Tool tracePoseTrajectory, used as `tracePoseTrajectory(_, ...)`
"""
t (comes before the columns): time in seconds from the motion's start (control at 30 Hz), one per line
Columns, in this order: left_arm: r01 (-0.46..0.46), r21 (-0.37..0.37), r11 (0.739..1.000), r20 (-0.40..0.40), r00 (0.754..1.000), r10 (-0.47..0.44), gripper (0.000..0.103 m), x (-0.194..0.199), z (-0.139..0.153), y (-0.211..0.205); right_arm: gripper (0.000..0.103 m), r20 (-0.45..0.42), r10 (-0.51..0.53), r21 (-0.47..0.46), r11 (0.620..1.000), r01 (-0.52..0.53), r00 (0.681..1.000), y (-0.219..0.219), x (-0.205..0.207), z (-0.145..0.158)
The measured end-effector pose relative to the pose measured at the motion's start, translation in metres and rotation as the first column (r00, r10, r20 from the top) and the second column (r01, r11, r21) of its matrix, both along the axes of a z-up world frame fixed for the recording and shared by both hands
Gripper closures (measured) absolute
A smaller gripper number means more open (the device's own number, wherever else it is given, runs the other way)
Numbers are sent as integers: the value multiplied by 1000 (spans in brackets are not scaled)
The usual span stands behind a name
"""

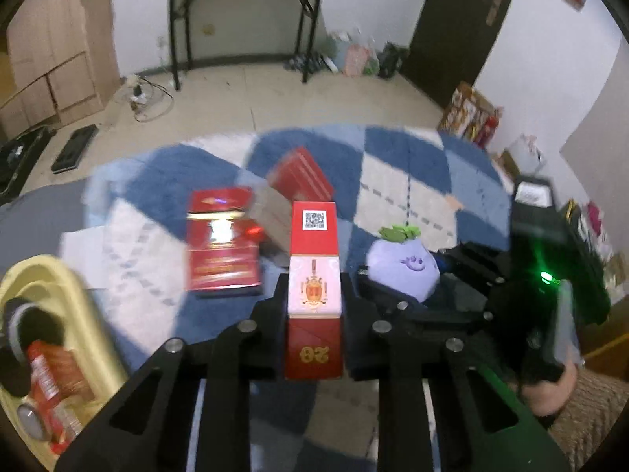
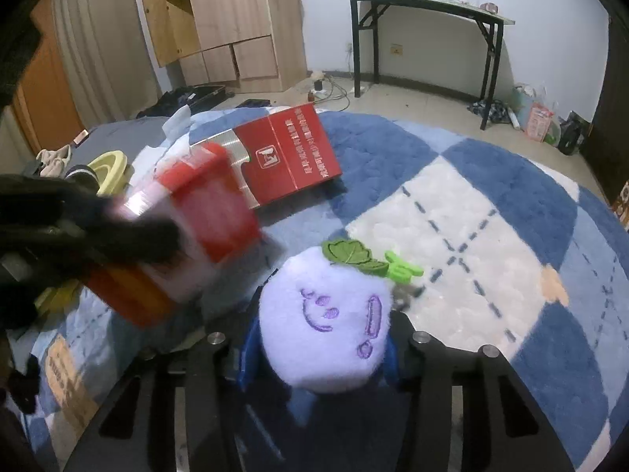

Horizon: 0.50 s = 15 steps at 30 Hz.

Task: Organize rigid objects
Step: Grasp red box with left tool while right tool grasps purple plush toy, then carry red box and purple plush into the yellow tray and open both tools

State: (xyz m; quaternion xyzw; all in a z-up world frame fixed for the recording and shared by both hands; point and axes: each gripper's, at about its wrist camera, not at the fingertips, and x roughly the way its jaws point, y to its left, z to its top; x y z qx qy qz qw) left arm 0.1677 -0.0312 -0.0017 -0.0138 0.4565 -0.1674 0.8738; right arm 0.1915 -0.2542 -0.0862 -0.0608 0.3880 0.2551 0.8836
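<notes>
My left gripper (image 1: 314, 295) is shut on a long red and white box (image 1: 314, 275) and holds it above the blue and white rug (image 1: 393, 181). The box also shows blurred at the left of the right wrist view (image 2: 196, 216). My right gripper (image 2: 326, 322) is shut on a purple plush toy with a green leaf (image 2: 330, 322). The plush also shows in the left wrist view (image 1: 405, 267). A red carton (image 1: 224, 244) lies on the rug ahead, with another red carton (image 1: 302, 177) behind it. One red carton shows in the right wrist view (image 2: 291, 153).
A yellow basket (image 1: 59, 287) with a red packet and dark items sits at the left. A black-legged table (image 1: 243, 19) stands at the far wall. A wooden cabinet (image 2: 224, 19) stands at the left. Bags (image 2: 542, 122) lie by the wall.
</notes>
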Motion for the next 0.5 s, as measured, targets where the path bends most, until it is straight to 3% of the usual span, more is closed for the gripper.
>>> tracePoseTrajectory(0.17, -126, -59, 990, 58, 990, 130, 79, -45, 45, 75, 56, 47, 20, 51, 998, -22, 999, 0, -17, 29)
tracePoseTrajectory(0.27, -220, -67, 973, 75, 972, 225, 79, -79, 59, 136, 55, 103, 99, 78, 991, -107, 990, 16, -42, 56)
tracePoseTrajectory(0.4, -375, 23, 927, 64, 926, 373, 79, -114, 50, 210, 55, 125, 228, 109, 964, -241, 966, 57, -82, 84)
tracePoseTrajectory(0.5, -469, 11, 883, 24, 883, 468, 79, -124, 30, 248, 55, 138, 323, 82, 938, -336, 936, 98, -109, 99)
